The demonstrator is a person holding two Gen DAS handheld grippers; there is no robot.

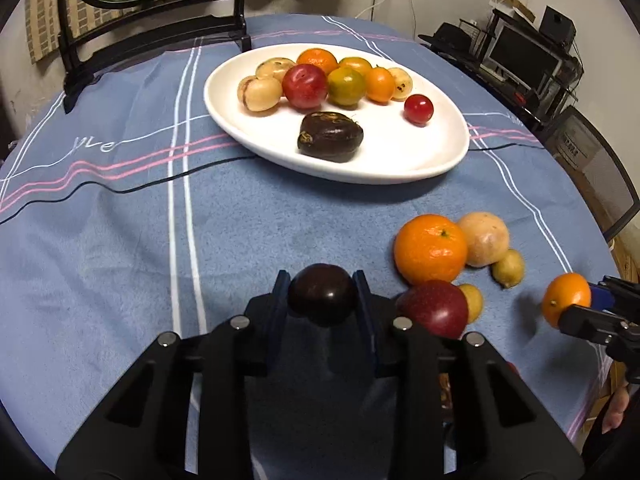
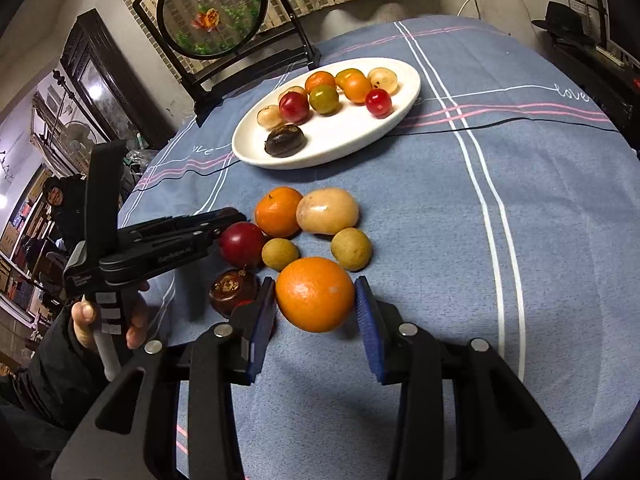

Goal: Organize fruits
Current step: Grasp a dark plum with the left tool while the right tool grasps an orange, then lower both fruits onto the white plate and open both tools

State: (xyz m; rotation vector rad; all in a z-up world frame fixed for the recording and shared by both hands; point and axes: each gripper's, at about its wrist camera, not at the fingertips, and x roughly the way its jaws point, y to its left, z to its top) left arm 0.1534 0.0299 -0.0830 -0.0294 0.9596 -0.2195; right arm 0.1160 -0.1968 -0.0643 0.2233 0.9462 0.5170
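My left gripper [image 1: 321, 280] is shut on a dark purple plum [image 1: 322, 300] low over the blue tablecloth [image 1: 260, 220]. To its right lie a red fruit [image 1: 434, 308], a large orange [image 1: 430, 248], a tan fruit [image 1: 484, 238] and two small yellow ones. My right gripper [image 2: 315, 284] is shut on an orange mandarin [image 2: 315, 294], its blue pads [image 2: 366, 308] pressed on both sides; the left wrist view shows that mandarin [image 1: 566, 298] at the far right. The white oval plate [image 1: 400, 168] farther back holds several fruits. In the right wrist view, the left gripper [image 2: 230, 222] hides the plum.
A round fish picture on a black stand [image 2: 212, 12] stands behind the plate [image 2: 320, 160]. A brown fruit [image 2: 232, 292] lies beside my right gripper's left finger. A hand [image 2: 108, 320] holds the left gripper's handle. A mesh chair [image 1: 592, 168] and shelves stand past the table's right edge.
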